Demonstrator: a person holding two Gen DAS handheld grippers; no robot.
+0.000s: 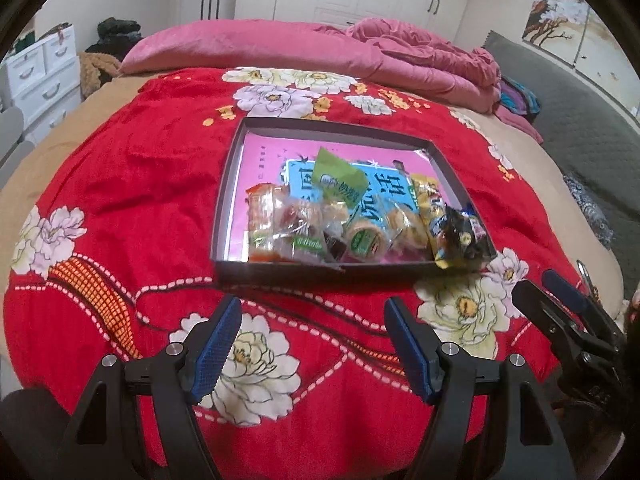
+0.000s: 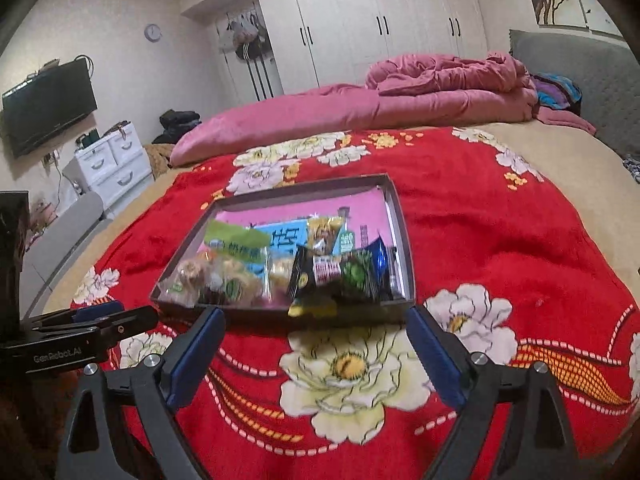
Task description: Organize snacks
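Snacks are seen gathered along the near side of the shallow dark cardboard tray [image 1: 224,196] on the red floral blanket [image 1: 132,184]. Sorting is judged nearly finished; the black packet [image 1: 460,236] overhanging the tray's near rim needs nudging inward. Left claw [image 1: 312,344] and right claw [image 2: 316,354] are held wide and empty before the tray, angled downward.

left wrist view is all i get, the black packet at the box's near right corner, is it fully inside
Observer: No. From the right wrist, the black packet hangs its yellow end over the box near wall.
Operator: anything on the wall left of the bed
Observer: A black TV, with a round clock further along.
Operator: right tongs holding anything
Observer: No, the right tongs are open, only red blanket between them.
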